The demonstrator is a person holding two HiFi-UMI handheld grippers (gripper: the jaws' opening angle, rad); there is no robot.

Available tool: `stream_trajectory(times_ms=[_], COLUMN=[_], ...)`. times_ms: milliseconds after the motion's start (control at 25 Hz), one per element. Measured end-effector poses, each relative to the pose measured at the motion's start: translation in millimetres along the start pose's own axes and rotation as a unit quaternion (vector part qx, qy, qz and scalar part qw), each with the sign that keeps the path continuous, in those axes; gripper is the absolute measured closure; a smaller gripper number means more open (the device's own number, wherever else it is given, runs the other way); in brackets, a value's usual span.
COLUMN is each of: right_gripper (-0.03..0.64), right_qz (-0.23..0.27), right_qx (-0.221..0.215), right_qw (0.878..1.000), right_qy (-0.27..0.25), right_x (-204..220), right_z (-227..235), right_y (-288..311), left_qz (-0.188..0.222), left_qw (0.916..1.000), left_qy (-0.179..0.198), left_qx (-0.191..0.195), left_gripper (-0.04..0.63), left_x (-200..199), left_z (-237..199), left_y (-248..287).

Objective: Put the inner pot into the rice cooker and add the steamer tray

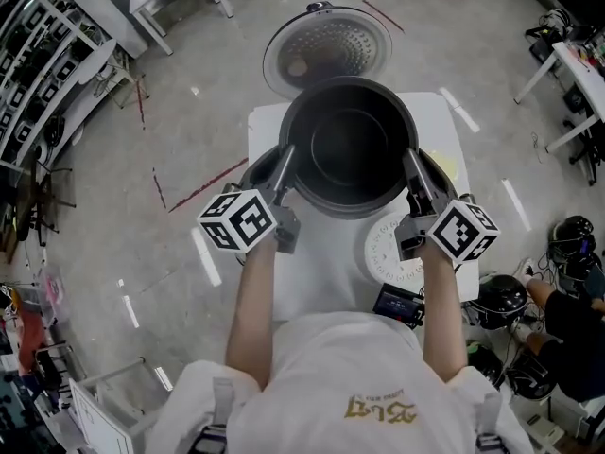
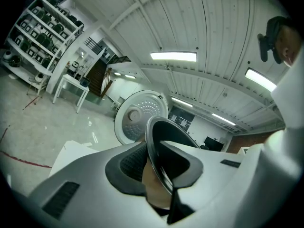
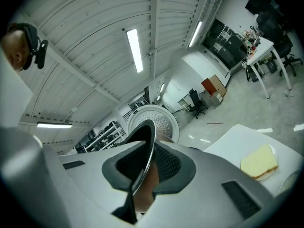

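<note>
While the left claw [image 1: 285, 159] and the right claw [image 1: 411, 162] each pinch its thin rim on opposite sides, the inner pot [image 1: 348, 145] hangs just above the rice cooker [image 1: 256, 169]. Likely stiff, slick metal, fairly heavy; rim looks the only hold.

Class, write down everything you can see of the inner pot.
The inner pot is round, deep and dark, with a thin shiny metal rim and nothing inside. It is held upright, mouth up, over the rice cooker on the white table. The left gripper and right gripper each pinch its rim on opposite sides.
</note>
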State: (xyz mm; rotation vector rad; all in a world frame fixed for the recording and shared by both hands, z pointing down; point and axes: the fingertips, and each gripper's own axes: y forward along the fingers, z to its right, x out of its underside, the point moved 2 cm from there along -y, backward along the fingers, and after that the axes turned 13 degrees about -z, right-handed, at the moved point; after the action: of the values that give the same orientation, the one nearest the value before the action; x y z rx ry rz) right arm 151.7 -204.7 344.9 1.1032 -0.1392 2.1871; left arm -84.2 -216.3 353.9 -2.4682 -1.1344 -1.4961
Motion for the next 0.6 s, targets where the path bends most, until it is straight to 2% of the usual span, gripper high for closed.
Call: stream_trajectory(times_ms=[600], right_gripper=[0.555], right_qz=[-0.057], right_qx=[0.001], right_qw=[0.997], right_qy=[0.043], right_x=[12.7], right_z=[57.0], right_y=[41.7], left_qz=[-0.038], left_qw=[0.9982], left_qy=[-0.025], left_qx=[-0.038], left_gripper=[0.495], left_x=[19.6], left_z=[-33.8], left_y=[46.6])
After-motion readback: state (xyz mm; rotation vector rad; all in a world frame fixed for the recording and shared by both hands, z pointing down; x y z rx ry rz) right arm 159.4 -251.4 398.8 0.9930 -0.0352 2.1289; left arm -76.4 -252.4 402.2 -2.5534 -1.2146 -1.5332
